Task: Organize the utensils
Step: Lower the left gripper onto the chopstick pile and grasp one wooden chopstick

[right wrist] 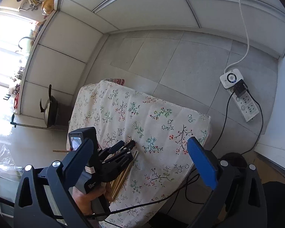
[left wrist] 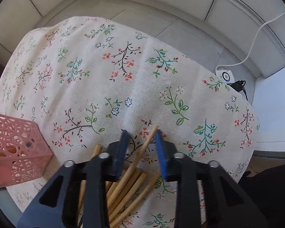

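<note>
Several wooden chopsticks lie in a loose pile on the floral tablecloth. My left gripper is open just above the pile, and one chopstick points up between its blue pads, close to the right pad. A pink perforated holder stands at the table's left edge. In the right wrist view the left gripper sits over the chopsticks. My right gripper is open and empty, held high above the table's near side.
The small table stands on a grey tiled floor. A white power strip with cables lies on the floor to the right. A dark wok sits to the left of the table. A black cable crosses the table's near edge.
</note>
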Demonstrator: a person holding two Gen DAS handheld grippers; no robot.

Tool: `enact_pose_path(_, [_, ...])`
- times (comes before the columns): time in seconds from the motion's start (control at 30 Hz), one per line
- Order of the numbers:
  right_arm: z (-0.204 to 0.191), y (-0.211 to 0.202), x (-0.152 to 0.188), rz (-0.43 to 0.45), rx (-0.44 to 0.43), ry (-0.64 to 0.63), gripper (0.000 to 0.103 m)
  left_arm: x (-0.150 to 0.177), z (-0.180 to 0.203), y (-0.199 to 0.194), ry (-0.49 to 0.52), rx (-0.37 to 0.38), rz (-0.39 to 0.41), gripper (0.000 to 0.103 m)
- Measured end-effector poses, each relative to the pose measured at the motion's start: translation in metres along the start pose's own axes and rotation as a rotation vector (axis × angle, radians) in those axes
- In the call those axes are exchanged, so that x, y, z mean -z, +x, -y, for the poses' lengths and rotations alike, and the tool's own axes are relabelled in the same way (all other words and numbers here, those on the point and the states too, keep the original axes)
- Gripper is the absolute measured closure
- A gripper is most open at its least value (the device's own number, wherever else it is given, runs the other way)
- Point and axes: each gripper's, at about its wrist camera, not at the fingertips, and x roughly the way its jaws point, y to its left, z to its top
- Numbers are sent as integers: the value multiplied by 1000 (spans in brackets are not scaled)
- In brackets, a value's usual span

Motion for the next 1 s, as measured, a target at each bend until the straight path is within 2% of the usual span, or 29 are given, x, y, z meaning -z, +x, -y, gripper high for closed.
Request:
enact_pose_path(0.03, [1,2,0,-6,4,5,7,1,0,-1,5,-8,2,90])
enact_pose_path(0.1, [4,7,0,-19,15,18,7,4,-1,-3,11,-13,19,92])
enact_pose_path(0.17, [6,11,1,-28,26,30,7,10,1,-6,40,-32,41,98])
enact_pose_path(0.3, [7,19,2,-39,38,47,7,21,-2,-21,42,-70,96,99])
enact_pose_path(0.43, [4,39,8,-84,77,52,7,40,-9,-55,30,-94,168,99])
enact_pose_path(0.6, [-8,90,29,-225,135,38,9,79,-5,-96,39,-121,214,99])
enact_pose_path(0.67, [-17,113,40,-281,160,20,20,94,-9,-113,9,-123,246,99])
enact_pose_path(0.77, [-35,140,51,-321,208,-34,59,117,-14,-137,-33,-129,297,99])
enact_pose_path(0.83, [-45,153,57,-316,243,-65,65,131,-17,-146,-53,-121,318,99])
enact_pose_path(1.0, [-54,171,63,-302,307,-74,70,154,-16,-161,-57,-117,353,99])
